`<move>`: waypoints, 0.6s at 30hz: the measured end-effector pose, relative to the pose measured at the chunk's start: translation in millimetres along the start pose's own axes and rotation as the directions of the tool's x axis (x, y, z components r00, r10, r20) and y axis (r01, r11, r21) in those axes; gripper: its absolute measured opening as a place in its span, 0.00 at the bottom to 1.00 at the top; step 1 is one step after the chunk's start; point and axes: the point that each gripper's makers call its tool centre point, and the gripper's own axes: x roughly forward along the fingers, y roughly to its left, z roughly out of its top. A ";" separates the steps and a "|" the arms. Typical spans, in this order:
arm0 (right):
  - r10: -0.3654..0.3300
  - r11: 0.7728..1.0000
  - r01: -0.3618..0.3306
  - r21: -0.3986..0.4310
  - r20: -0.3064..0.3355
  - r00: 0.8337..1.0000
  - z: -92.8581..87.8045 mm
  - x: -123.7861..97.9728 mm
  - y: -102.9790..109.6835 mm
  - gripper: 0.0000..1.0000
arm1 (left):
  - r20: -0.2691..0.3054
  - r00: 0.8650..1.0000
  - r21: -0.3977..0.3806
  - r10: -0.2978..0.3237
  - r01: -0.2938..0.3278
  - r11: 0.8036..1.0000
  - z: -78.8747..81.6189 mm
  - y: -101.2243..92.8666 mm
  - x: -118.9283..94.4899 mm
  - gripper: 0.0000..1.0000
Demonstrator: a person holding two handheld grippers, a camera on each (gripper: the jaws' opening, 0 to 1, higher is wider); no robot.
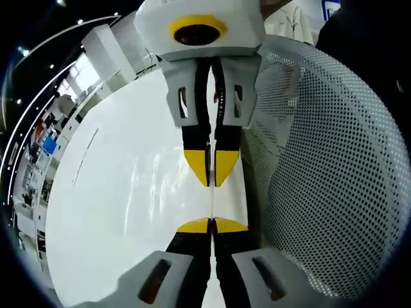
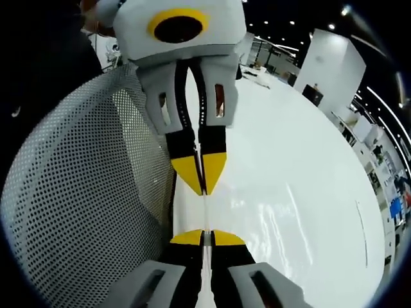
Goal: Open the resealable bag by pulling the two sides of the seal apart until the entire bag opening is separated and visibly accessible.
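The resealable bag [image 1: 210, 204] is clear and hard to make out. It appears as a thin pale strip of film, seen edge-on and stretched straight between the two grippers' yellow tips. My left gripper [image 1: 210, 226] rises from the bottom of the left gripper view, jaws pressed together on the near end of the strip. Facing it from above, my right gripper [image 1: 210, 176] is shut on the far end. In the right gripper view the right gripper [image 2: 204, 239] pinches the same film [image 2: 204, 215], and the left gripper [image 2: 204, 185] points down at it.
A glossy white table [image 1: 122, 212] lies under the grippers and spreads wide [image 2: 302, 212]. A white perforated mesh chair back [image 1: 334, 179] stands close beside them [image 2: 83, 192]. Dark clothing of a person [image 1: 366, 38] is behind the chair. Shelves and pillars stand far off.
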 end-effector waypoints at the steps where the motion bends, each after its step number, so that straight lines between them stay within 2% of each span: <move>1: 0.002 1.000 -0.002 0.001 -0.001 1.000 -0.6 0.4 0.7 0.00 | -0.001 1.000 0.000 -0.002 0.002 1.000 -0.5 0.0 0.3 0.00; 18: -0.003 0.999 0.005 0.049 -0.023 1.000 -18.4 -0.7 2.2 0.00 | -0.006 1.000 -0.038 -0.012 0.012 0.999 -7.0 -1.5 -2.3 0.00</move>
